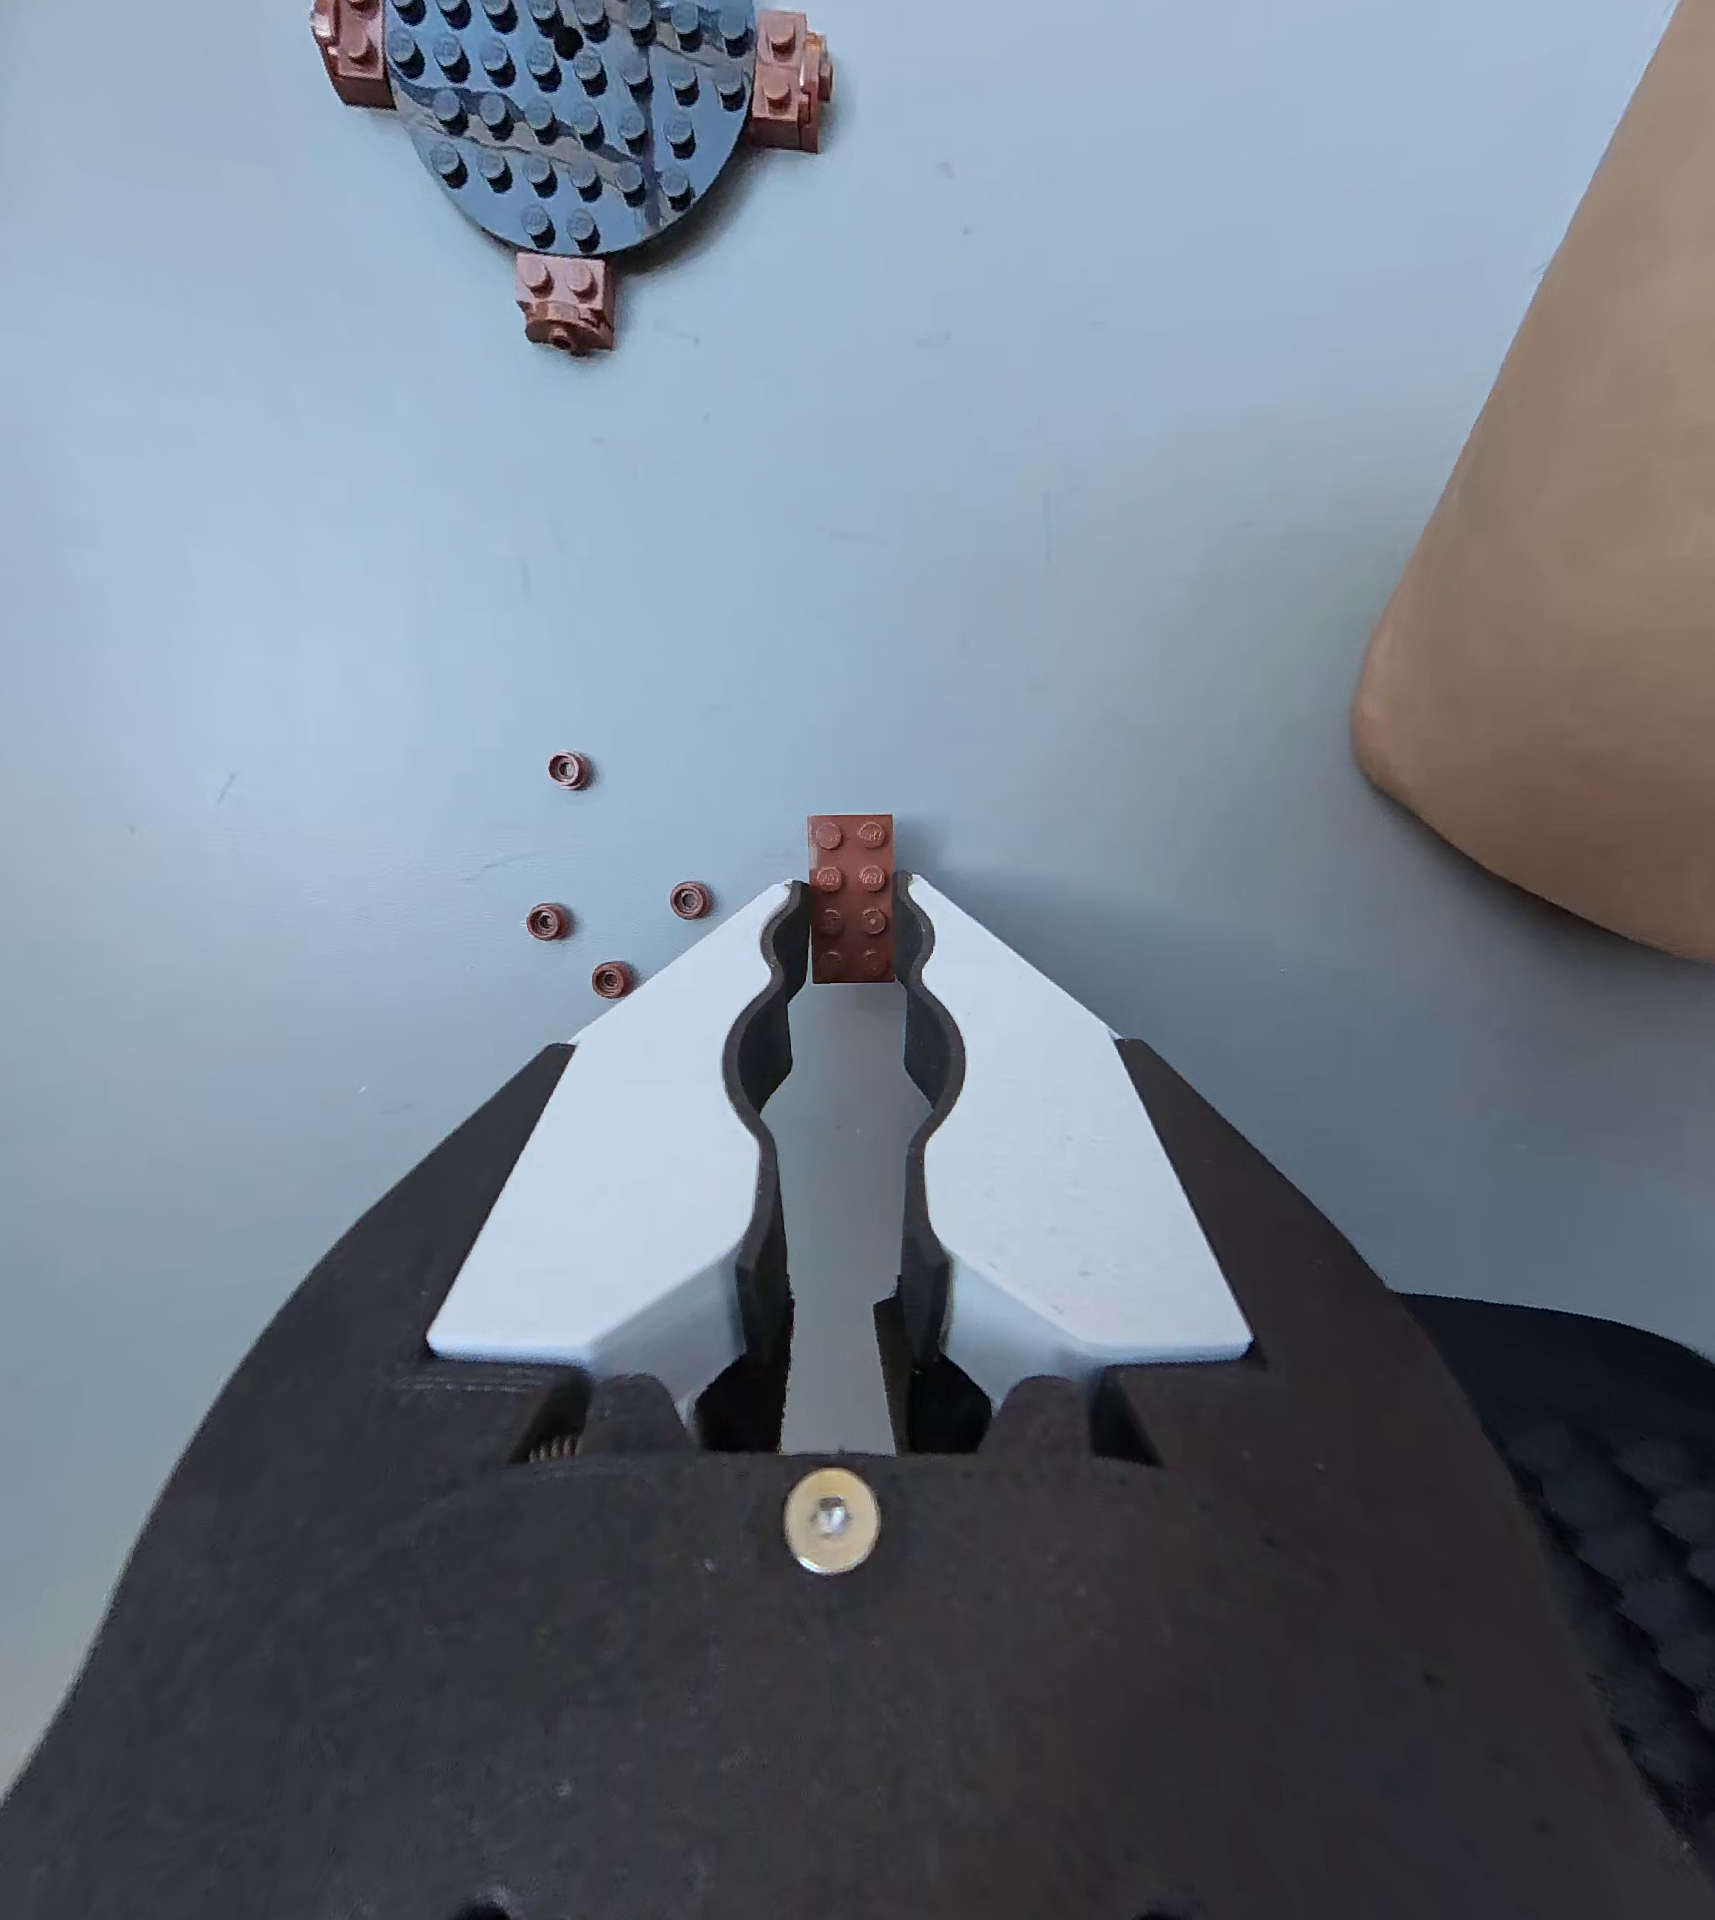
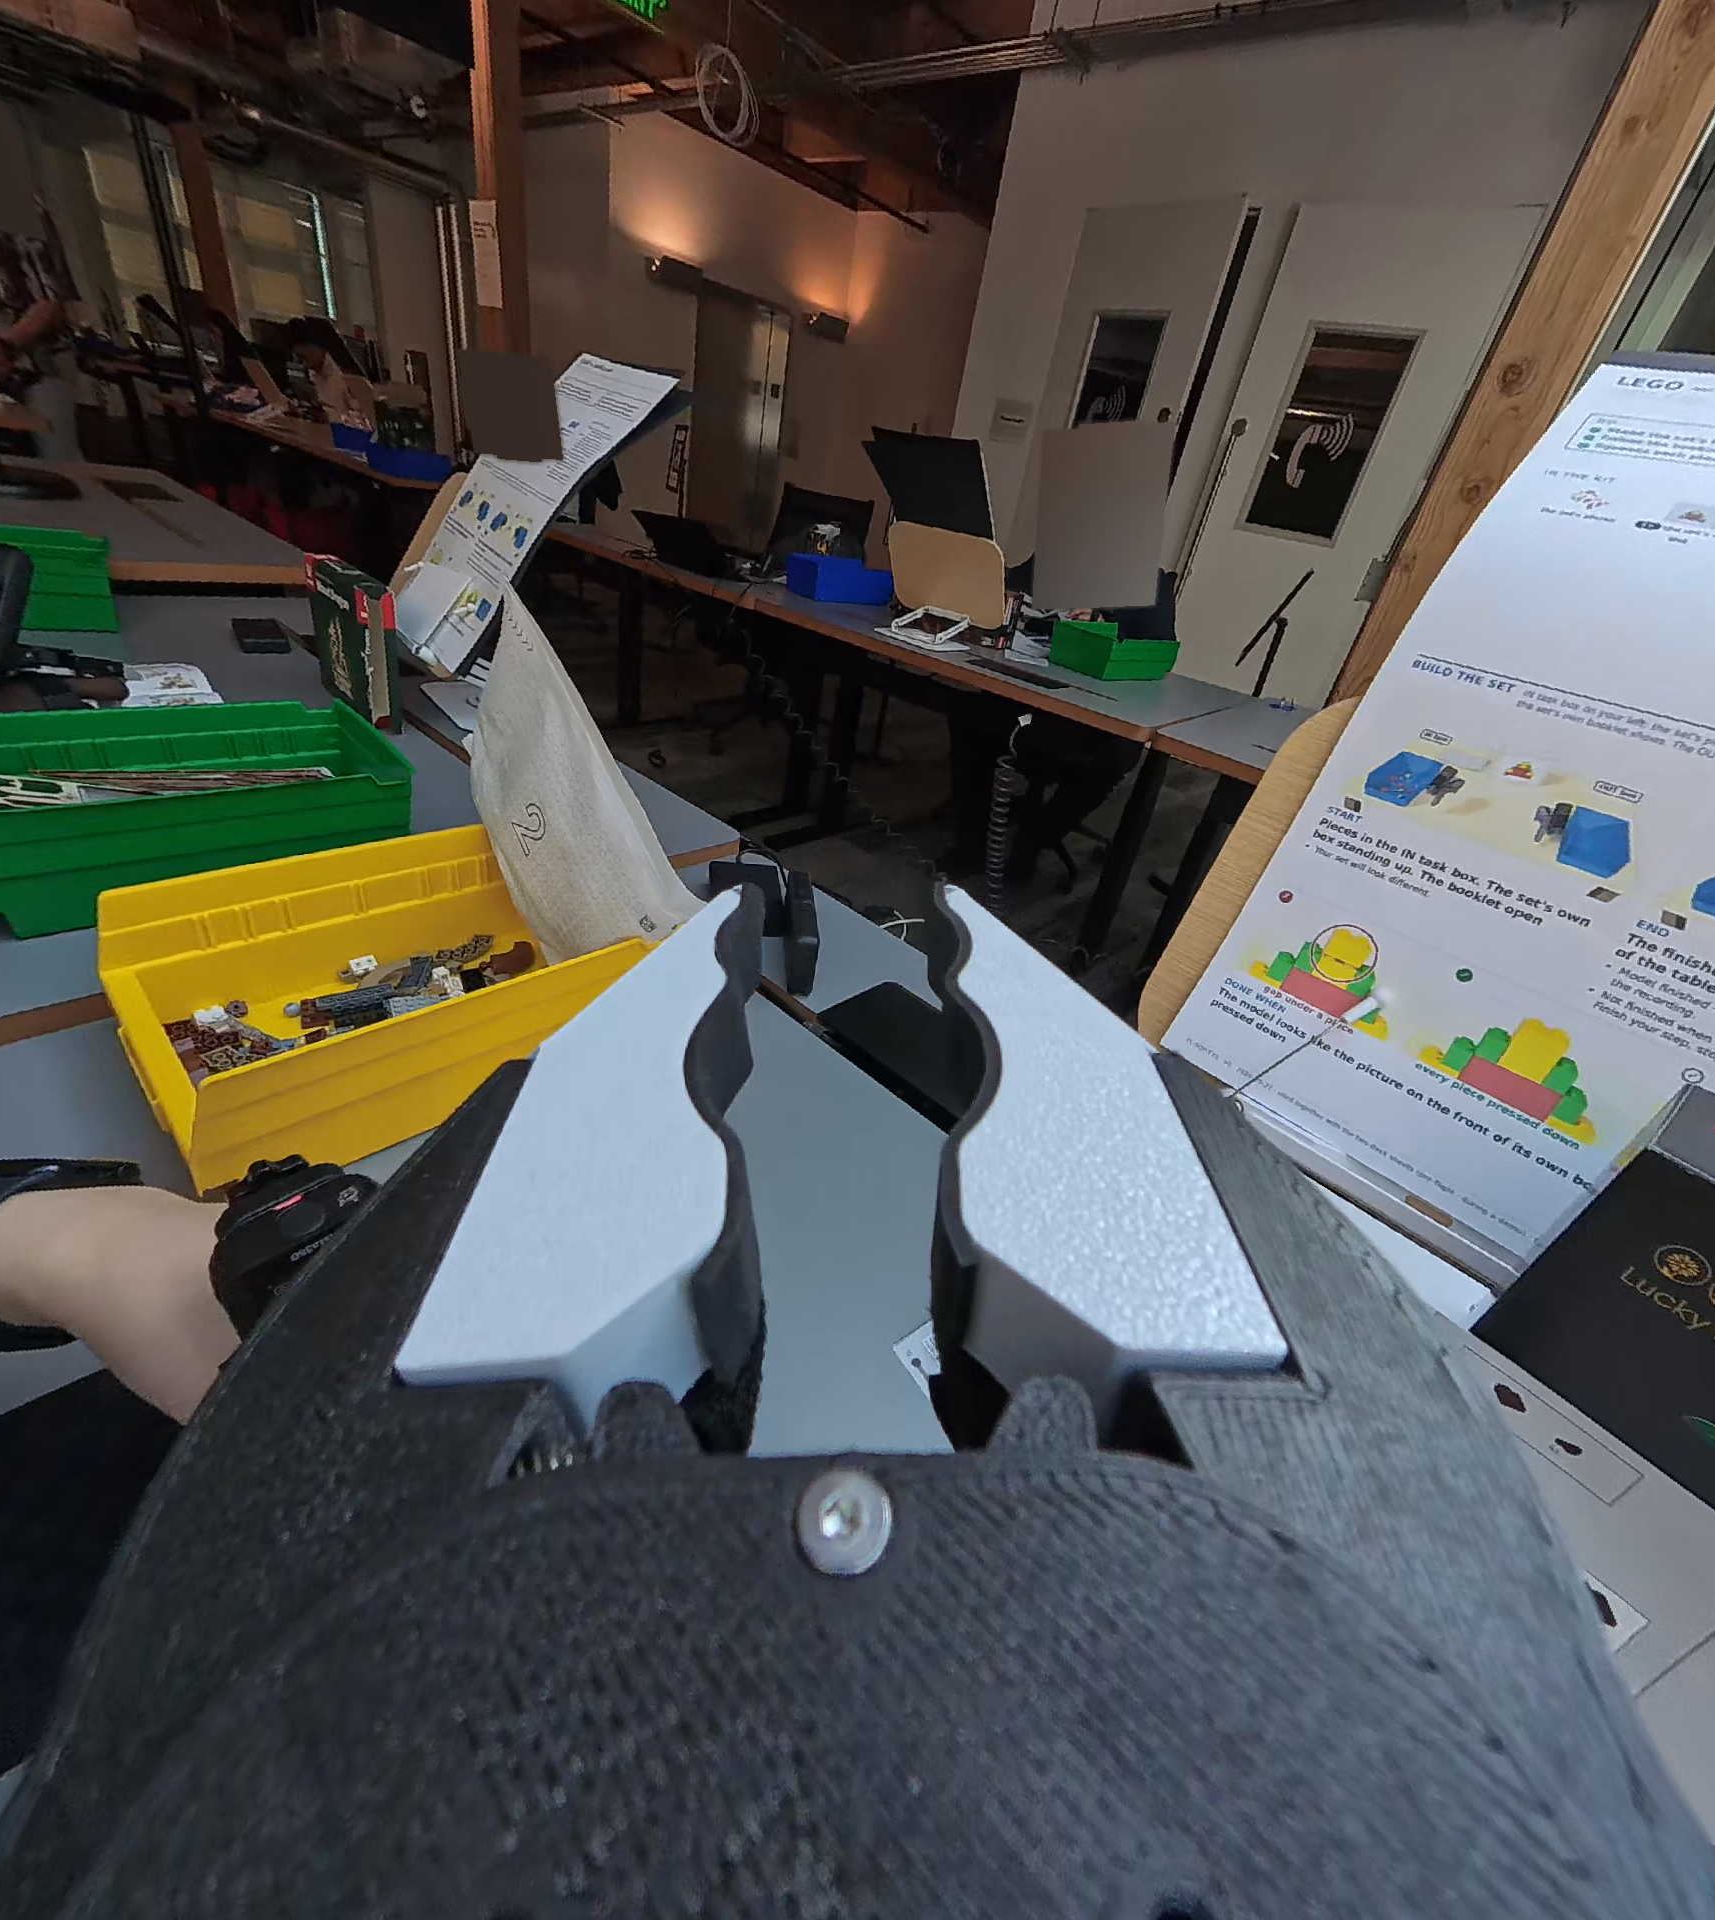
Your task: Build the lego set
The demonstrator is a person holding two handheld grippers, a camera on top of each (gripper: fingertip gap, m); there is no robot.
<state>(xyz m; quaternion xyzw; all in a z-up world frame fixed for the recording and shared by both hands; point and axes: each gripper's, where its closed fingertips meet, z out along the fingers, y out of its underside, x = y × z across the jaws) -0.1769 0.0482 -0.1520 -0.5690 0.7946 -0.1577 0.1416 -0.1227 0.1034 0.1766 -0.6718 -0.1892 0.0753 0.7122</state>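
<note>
Pinching a reddish-brown two-by-four brick [image 1: 851, 900] between our left gripper [image 1: 851, 891] tips above the grey table [image 1: 209, 571], we see four small round studs [image 1: 610, 979] just left and the dark round plate [image 1: 562, 114] farther ahead; our right gripper [image 2: 848, 899] hangs parted and empty, near the yellow bin [image 2: 240, 1101]

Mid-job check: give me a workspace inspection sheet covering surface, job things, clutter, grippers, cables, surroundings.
Surface: grey table, faint scuffs.
Job's things: brown 2x4 brick between the left gripper fingertips; round dark plate with brown bricks on its edge; four small round studs loose.
Clutter: yellow bin of loose pieces; green bin; paper bag.
Grippers: left shut on brick; right gripper open, empty.
Cables: nothing seen.
Surroundings: instruction board; other workbenches behind.
</note>
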